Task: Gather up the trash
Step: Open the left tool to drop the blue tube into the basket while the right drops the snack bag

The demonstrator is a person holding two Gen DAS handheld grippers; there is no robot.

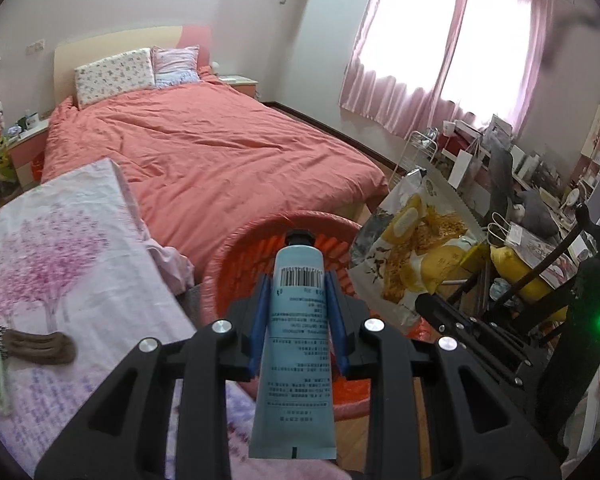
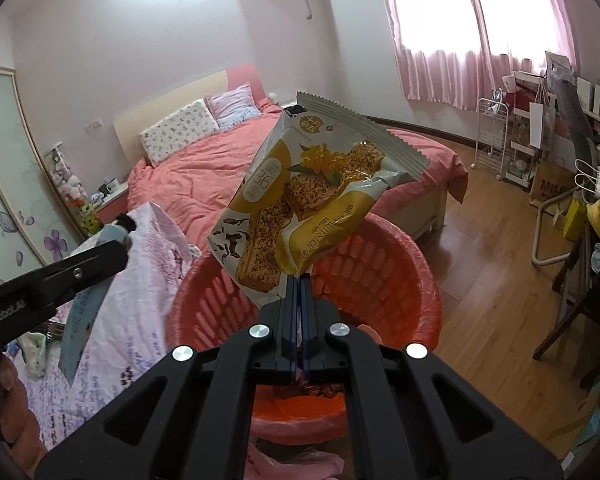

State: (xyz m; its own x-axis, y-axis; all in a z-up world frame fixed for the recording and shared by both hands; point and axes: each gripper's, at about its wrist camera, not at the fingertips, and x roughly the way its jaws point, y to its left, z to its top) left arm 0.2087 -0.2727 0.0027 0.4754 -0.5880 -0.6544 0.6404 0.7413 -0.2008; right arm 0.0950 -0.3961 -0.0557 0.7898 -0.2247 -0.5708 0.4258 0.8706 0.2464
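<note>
My left gripper (image 1: 295, 280) is shut on a light blue tube (image 1: 296, 340) with a black cap, held above the near rim of the red bin (image 1: 228, 256). My right gripper (image 2: 299, 280) is shut on the corner of a yellow and white snack bag (image 2: 300, 184), held upright over the red bin (image 2: 400, 276). The snack bag also shows in the left wrist view (image 1: 412, 240), to the right of the bin. The left gripper and its tube (image 2: 84, 312) show at the left of the right wrist view. Some brown scraps lie in the bin's bottom.
A bed with a coral duvet (image 1: 204, 144) lies behind the bin. A floral pink cloth (image 1: 60, 264) with a brown item (image 1: 40, 346) covers the surface at left. A cluttered desk and chair (image 1: 540, 240) stand at right. Wooden floor (image 2: 500, 248) is to the right of the bin.
</note>
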